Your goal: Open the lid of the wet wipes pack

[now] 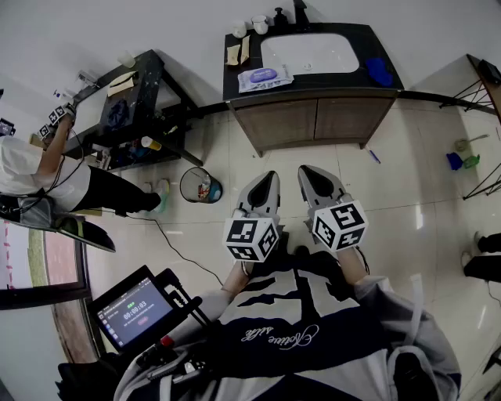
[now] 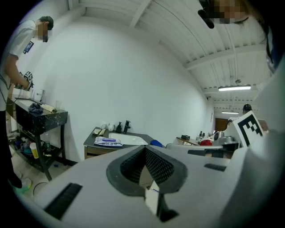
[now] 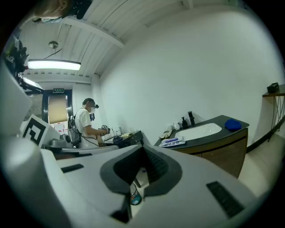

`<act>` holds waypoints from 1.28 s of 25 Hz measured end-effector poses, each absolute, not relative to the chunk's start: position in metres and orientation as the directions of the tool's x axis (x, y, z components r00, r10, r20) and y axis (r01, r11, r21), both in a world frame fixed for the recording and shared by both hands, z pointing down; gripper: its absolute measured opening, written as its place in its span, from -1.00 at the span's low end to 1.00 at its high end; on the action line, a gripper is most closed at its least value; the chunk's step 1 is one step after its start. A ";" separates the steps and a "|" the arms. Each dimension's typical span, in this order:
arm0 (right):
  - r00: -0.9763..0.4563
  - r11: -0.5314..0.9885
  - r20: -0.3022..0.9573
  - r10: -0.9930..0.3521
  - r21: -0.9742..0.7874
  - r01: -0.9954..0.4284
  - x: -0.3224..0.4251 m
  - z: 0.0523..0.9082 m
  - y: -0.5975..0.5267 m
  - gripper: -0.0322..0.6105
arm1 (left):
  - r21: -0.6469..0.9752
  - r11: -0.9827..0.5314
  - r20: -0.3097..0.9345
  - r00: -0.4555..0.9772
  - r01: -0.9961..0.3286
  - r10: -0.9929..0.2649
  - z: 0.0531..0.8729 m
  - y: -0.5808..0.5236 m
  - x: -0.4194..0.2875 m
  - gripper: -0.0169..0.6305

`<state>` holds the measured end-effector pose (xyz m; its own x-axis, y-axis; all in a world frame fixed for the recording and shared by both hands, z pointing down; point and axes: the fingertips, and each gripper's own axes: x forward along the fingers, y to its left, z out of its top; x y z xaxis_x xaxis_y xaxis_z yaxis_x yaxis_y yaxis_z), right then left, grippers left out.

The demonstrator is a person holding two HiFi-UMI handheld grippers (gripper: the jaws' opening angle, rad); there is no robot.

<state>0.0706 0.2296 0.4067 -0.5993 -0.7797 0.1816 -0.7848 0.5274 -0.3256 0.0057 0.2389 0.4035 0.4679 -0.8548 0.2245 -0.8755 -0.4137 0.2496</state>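
Note:
The wet wipes pack (image 1: 264, 77) is white with a purple lid and lies flat on the dark vanity counter (image 1: 243, 88), left of the white basin (image 1: 310, 53). It also shows in the left gripper view as the pack (image 2: 107, 141) and in the right gripper view as the pack (image 3: 173, 141). My left gripper (image 1: 270, 177) and right gripper (image 1: 304, 171) hang side by side over the tiled floor, well short of the vanity and pointing toward it. Each one's jaws meet at the tips with nothing held, as seen on the left gripper (image 2: 144, 149) and the right gripper (image 3: 142, 149).
A blue cloth (image 1: 379, 70), cups (image 1: 249, 26) and a faucet (image 1: 300, 14) sit on the counter. A round waste bin (image 1: 201, 186) stands on the floor to the left. A person (image 1: 31, 172) works at a black side table (image 1: 137, 98). A timer tablet (image 1: 133, 309) is at lower left.

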 end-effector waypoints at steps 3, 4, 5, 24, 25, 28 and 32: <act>-0.625 0.552 0.161 -0.764 -0.339 -0.762 0.069 0.407 0.215 -0.91 | 0.204 -0.426 0.223 0.466 -0.881 -0.857 0.404 0.222 0.007 -0.95; -0.635 0.560 0.159 -0.756 -0.345 -0.754 0.067 0.409 0.209 -0.91 | 0.188 -0.430 0.227 0.465 -0.883 -0.856 0.406 0.215 0.005 -0.95; -0.642 0.564 0.163 -0.750 -0.349 -0.748 0.064 0.412 0.203 -0.91 | 0.179 -0.429 0.232 0.462 -0.885 -0.856 0.409 0.207 0.003 -0.95; -0.613 0.515 0.198 -0.765 -0.382 -0.767 -0.001 0.442 -0.029 -0.91 | 0.242 -0.433 0.268 0.488 -0.868 -0.831 0.449 -0.044 -0.087 -0.95; -0.609 0.512 0.203 -0.767 -0.379 -0.771 -0.002 0.442 -0.037 -0.91 | 0.246 -0.433 0.273 0.491 -0.867 -0.827 0.452 -0.052 -0.089 -0.95; -0.613 0.508 0.230 -0.756 -0.384 -0.771 -0.002 0.446 -0.056 -0.91 | 0.265 -0.428 0.301 0.496 -0.864 -0.814 0.464 -0.068 -0.088 -0.95; -0.646 0.530 0.253 -0.720 -0.400 -0.748 0.012 0.470 -0.094 -0.91 | 0.280 -0.385 0.341 0.466 -0.880 -0.817 0.494 -0.102 -0.075 -0.95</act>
